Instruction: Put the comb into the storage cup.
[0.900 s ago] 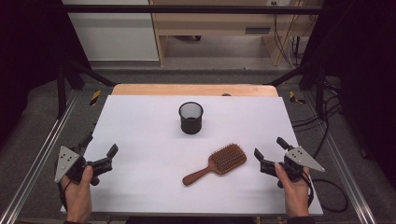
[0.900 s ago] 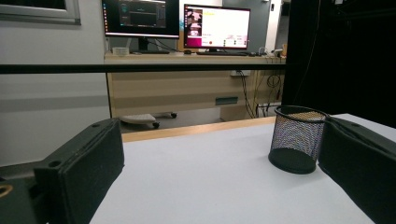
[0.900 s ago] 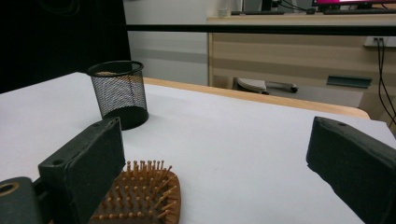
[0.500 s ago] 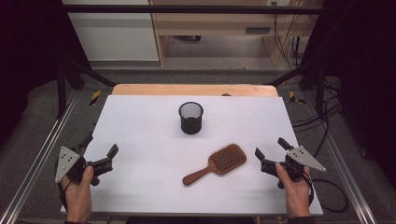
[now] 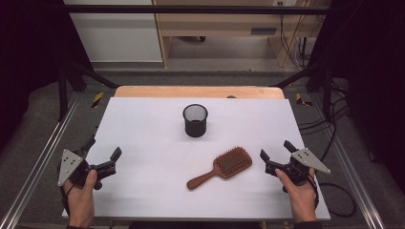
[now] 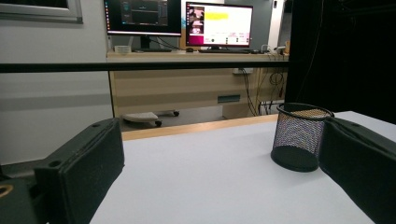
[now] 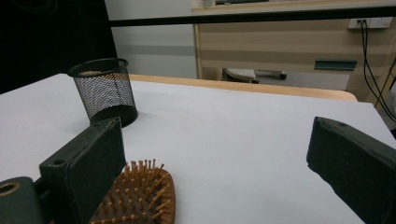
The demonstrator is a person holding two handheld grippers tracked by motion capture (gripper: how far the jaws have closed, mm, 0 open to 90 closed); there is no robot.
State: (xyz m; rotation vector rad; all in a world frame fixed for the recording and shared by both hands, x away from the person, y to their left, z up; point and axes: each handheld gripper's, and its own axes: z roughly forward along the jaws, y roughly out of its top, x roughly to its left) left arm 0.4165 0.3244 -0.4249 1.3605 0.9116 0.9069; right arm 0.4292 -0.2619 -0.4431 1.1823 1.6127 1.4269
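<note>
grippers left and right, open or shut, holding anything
left gripper: open, holding nothing.
right gripper: open, holding nothing, beside the wooden hairbrush.

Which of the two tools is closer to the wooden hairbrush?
The right tool: its open jaws sit just beside the hairbrush head, while the left tool is across the table.

The big white table top (image 5: 143, 124) is mostly bare. On the left side there is lots of flat room, from the near edge to the far edge, and a gripper can slide there freely. In the middle, toward the far side, stands a black wire-mesh cup (image 5: 195, 120), upright, with open room all around it. Near the right side lies a brown wooden hairbrush (image 5: 222, 167), bristles up, slanting across the way. There is a wide bare gap between the cup and the brush.
</note>
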